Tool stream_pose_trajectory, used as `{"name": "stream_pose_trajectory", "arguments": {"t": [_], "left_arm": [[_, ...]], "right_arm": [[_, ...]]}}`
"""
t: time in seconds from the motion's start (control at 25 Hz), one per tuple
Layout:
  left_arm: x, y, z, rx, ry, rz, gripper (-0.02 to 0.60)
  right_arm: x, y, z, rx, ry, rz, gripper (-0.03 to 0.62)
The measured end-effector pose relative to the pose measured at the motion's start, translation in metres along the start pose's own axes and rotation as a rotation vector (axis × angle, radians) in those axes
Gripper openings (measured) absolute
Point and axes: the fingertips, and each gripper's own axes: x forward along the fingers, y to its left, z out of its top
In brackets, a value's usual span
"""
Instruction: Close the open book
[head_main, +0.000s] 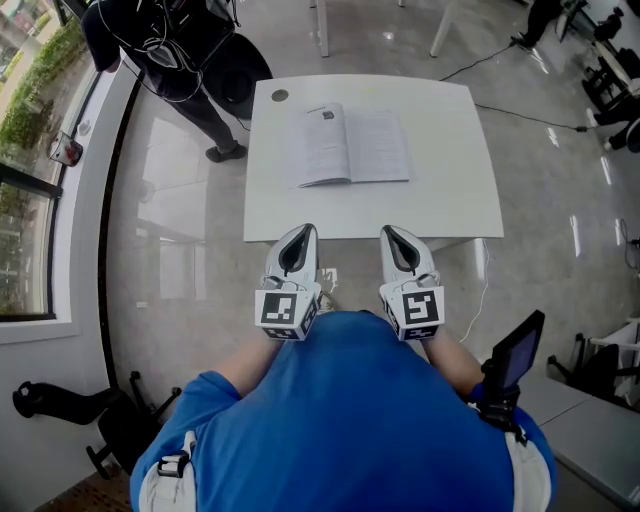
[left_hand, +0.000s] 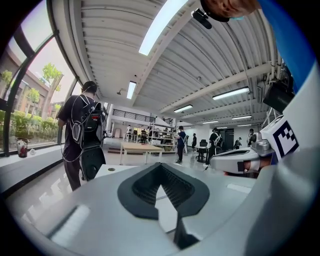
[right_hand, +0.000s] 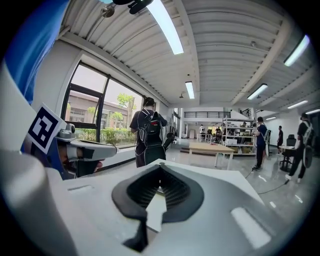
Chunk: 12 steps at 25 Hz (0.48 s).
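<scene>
An open book (head_main: 350, 147) lies flat on the white table (head_main: 450, 190), a little toward its far side, pages up. My left gripper (head_main: 302, 232) and right gripper (head_main: 388, 232) hover side by side at the table's near edge, both pointing at the book and well short of it. Each has its jaws together with nothing between them. In the left gripper view the left gripper (left_hand: 161, 166) shows dark pads meeting at the tip; the right gripper (right_hand: 160, 167) looks the same in its own view. The jaws hide the book in both gripper views.
A person in black (head_main: 170, 50) stands by the table's far left corner. A small dark disc (head_main: 279, 96) sits on that corner. A cable (head_main: 520, 115) runs over the floor at right. A window wall is on the left, another table (head_main: 600, 440) at lower right.
</scene>
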Motion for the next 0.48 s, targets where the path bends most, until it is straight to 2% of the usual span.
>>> {"name": "stream_pose_trajectory", "arguments": {"t": [0.24,0.48], "left_arm": [[0.017,0.032,-0.009,-0.004,0.021,-0.03,0.006],[0.035,0.047,-0.02,-0.017,0.055,-0.037,0.006]], "right_arm": [[0.031,0.007,-0.001,-0.011,0.044,-0.047,0.003],[0.052,0.004,-0.005,-0.053,0.073,-0.047,0.003]]}}
